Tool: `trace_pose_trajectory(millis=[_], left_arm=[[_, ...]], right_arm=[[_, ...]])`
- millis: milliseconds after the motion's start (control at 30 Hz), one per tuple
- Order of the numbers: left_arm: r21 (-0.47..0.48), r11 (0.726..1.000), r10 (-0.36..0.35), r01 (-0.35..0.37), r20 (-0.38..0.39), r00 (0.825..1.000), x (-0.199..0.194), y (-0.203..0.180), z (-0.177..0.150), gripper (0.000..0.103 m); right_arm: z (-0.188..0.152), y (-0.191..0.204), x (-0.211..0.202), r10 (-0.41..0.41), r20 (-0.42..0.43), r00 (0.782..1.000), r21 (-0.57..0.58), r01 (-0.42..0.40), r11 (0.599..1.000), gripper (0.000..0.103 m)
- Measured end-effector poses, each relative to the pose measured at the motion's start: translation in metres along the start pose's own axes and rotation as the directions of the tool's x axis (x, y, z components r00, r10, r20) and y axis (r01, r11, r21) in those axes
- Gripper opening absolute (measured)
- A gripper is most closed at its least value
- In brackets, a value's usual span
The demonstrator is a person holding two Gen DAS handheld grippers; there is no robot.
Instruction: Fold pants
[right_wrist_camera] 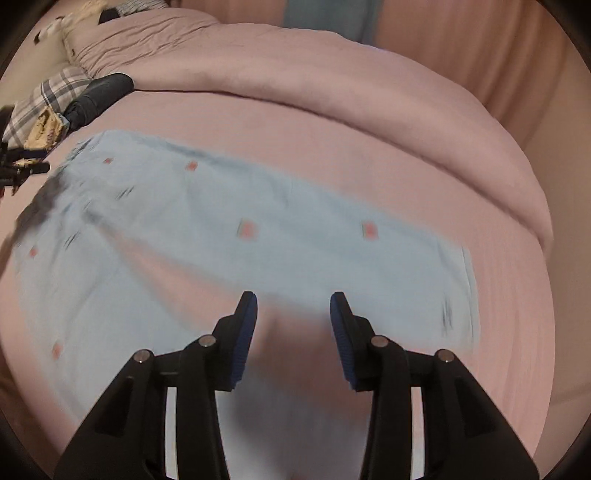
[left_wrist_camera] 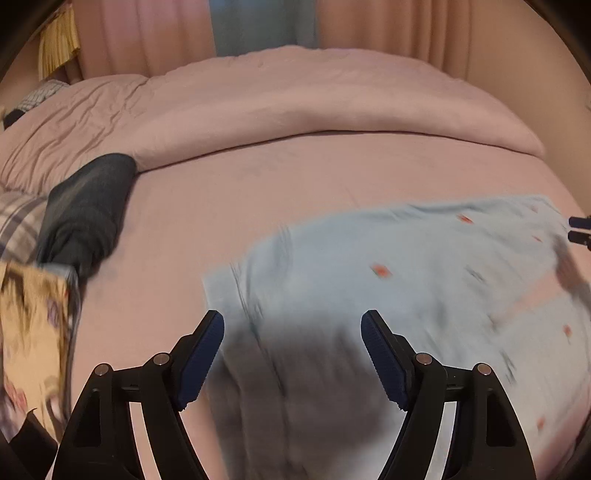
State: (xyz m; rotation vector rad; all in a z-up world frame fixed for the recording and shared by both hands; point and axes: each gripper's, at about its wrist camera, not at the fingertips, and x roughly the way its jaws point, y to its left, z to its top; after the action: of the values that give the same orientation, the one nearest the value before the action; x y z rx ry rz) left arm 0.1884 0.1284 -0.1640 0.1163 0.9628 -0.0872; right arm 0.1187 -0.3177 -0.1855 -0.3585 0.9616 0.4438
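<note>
Pink bed (left_wrist_camera: 295, 177) underneath; pale blue pants (right_wrist_camera: 221, 229) spread flat across it, legs slightly apart; left tongs (left_wrist_camera: 291, 332) wide open, empty; right tongs (right_wrist_camera: 293, 310) part open, empty; best pinching matching edges evenly before folding.

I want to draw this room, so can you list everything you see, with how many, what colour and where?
Light blue cotton pants with small red patches: one, spread flat mid-bed.
Pink bed sheet: one, under the pants.
Pink puffy duvet: one, bunched behind the pants.
Dark grey folded garment: one, by the duvet's end.
Grey plaid cloth: one, beside the dark garment.
Yellow patterned cloth: one, at the bed's edge.
Peach curtains: behind the bed.
Left gripper: black with blue pads, open above the pants.
Right gripper: same colours, open above the pants.
</note>
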Motion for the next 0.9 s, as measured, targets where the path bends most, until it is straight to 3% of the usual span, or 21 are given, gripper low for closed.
trace_pose_trajectory(millis=[100, 233, 467, 500, 600, 633, 667, 700, 733, 800, 900], left_arm=[[0.046, 0.998, 0.041, -0.040, -0.037, 0.998, 0.027, 0.005, 0.023, 0.077], [0.114, 0.991, 0.072, -0.063, -0.079, 0.994, 0.052, 0.019, 0.032, 0.077], [0.192, 0.980, -0.004, 0.044, -0.205, 0.979, 0.081, 0.033, 0.029, 0.083], [0.183, 0.981, -0.024, 0.068, -0.230, 0.973, 0.085, 0.034, 0.028, 0.083], [0.132, 0.986, -0.064, 0.100, -0.253, 0.965, 0.092, 0.042, 0.027, 0.083], [0.117, 0.987, -0.080, 0.111, -0.246, 0.966, 0.091, 0.044, 0.026, 0.078], [0.109, 0.985, -0.105, 0.135, -0.242, 0.964, 0.090, 0.045, 0.025, 0.060], [0.110, 0.981, -0.134, 0.162, -0.228, 0.964, 0.086, 0.042, 0.023, 0.050], [0.130, 0.979, -0.125, 0.155, -0.211, 0.969, 0.081, 0.039, 0.021, 0.042], [0.183, 0.976, -0.078, 0.117, -0.206, 0.975, 0.075, 0.029, 0.014, 0.015], [0.206, 0.974, -0.051, 0.093, -0.199, 0.979, 0.067, 0.025, 0.009, 0.012]], right_arm=[[0.042, -0.016, 0.035, -0.012, -0.033, 0.999, -0.041, 0.010, 0.999, 0.040], [0.059, -0.047, 0.069, -0.053, -0.116, 0.992, -0.140, 0.036, 0.989, 0.040], [0.099, -0.065, 0.126, -0.043, -0.283, 0.958, -0.252, -0.031, 0.967, 0.045], [0.102, -0.067, 0.129, -0.040, -0.290, 0.956, -0.249, -0.035, 0.968, 0.050], [0.109, -0.079, 0.135, 0.007, -0.328, 0.945, -0.167, -0.065, 0.984, 0.047], [0.110, -0.080, 0.134, 0.023, -0.332, 0.943, -0.151, -0.077, 0.986, 0.037], [0.110, -0.076, 0.132, 0.036, -0.326, 0.945, -0.159, -0.092, 0.983, 0.030], [0.110, -0.069, 0.130, 0.022, -0.316, 0.949, -0.188, -0.085, 0.978, 0.023], [0.110, -0.064, 0.129, 0.000, -0.311, 0.950, -0.214, -0.070, 0.974, 0.017], [0.111, -0.052, 0.128, -0.048, -0.302, 0.952, -0.253, -0.032, 0.967, 0.010], [0.110, -0.040, 0.121, -0.117, -0.296, 0.948, -0.308, 0.021, 0.951, 0.005]])
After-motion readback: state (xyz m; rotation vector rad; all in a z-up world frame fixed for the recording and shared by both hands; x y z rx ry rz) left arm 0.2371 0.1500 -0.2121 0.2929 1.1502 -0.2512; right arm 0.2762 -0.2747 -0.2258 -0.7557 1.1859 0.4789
